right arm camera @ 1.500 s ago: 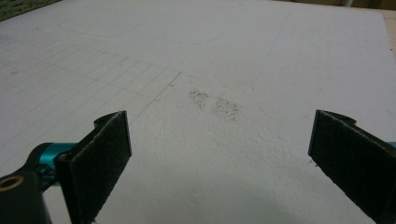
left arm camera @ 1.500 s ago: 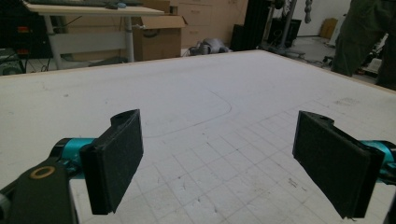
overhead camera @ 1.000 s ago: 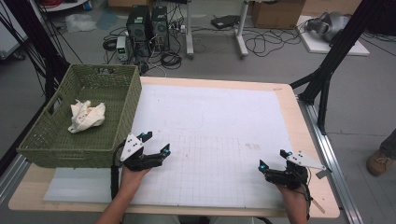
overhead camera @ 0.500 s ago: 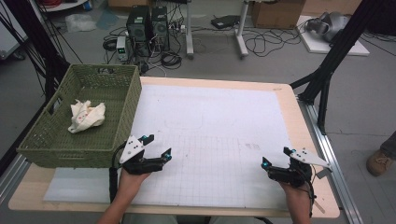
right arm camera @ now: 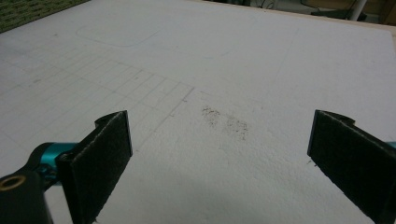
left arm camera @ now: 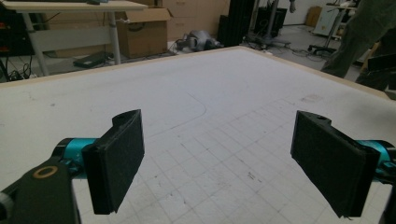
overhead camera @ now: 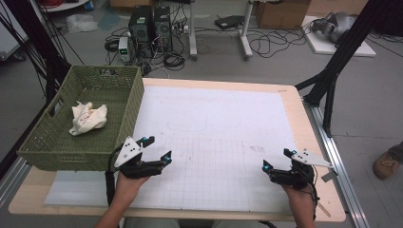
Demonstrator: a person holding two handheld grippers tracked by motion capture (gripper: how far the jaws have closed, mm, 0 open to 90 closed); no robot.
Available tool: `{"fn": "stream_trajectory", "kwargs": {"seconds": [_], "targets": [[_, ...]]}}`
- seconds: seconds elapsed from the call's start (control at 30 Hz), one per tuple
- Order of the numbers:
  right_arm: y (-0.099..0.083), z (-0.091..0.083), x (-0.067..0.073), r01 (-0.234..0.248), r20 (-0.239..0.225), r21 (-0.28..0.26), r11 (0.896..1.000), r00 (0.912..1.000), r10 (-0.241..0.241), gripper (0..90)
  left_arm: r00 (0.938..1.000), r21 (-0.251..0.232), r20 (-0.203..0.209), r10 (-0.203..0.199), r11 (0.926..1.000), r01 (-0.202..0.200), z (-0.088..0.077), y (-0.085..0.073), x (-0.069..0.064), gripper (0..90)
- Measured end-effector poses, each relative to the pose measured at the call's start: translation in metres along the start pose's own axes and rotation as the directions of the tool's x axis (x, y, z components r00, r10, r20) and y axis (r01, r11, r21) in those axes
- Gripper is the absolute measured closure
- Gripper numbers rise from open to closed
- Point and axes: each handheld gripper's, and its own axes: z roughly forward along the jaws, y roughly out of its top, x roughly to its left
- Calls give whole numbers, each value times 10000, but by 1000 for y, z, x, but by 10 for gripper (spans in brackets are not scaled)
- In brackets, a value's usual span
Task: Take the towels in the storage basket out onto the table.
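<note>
White gridded table mat (overhead camera: 214, 137), green basket (overhead camera: 57, 147) at left holding crumpled cloth (overhead camera: 88, 118).
Left gripper (overhead camera: 158, 148) jaws, just closing slightly, and right gripper (overhead camera: 276, 160) jaws gape empty; forearms cut off at bottom edge.

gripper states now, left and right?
Left gripper: open, nothing between its fingers; they have just been closing slightly.
Right gripper: open, empty.

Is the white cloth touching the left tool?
Apart. In the high view the white cloth lies inside the green basket, while the left tool hangs outside the basket over the table, the basket wall between them.
</note>
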Motion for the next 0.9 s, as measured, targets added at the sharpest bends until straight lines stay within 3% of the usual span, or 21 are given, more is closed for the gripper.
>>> {"fn": "stream_trajectory", "kwargs": {"seconds": [0.2, 0.5, 0.53, 0.73, 0.8, 0.83, 0.9], "targets": [[1, 1, 5, 315, 24, 139, 9994, 9995, -315, 57, 9999, -66, 138, -21, 10000, 22, -3, 13, 1, 232], [-2, -1, 2, 179, 72, 197, 9996, 9998, -181, 56, 9998, -878, -203, 16, 9961, -34, -22, 48, 13, 181], [-2, -2, 3, 124, 72, 197, 9997, 9999, -126, 57, 9993, -1073, -364, 9, 9942, -48, -28, 56, 18, 179], [-2, -3, 3, 127, 98, 163, 9998, 9999, -129, 56, 9971, -1157, -758, 25, 9932, -113, -43, 78, 38, 179], [-2, -3, 2, 100, 73, 174, 9998, 9999, -101, 57, 9943, -1115, -1063, -33, 9937, -86, -53, 90, 56, 179], [-2, -3, 2, 113, 80, 164, 9998, 9999, -115, 57, 9943, -1115, -1063, -33, 9937, -86, -53, 90, 56, 179], [-2, -3, 2, 117, 96, 136, 9998, 9999, -118, 56, 9896, -982, -1419, -219, 9951, 79, -62, 97, 78, 180]]}}
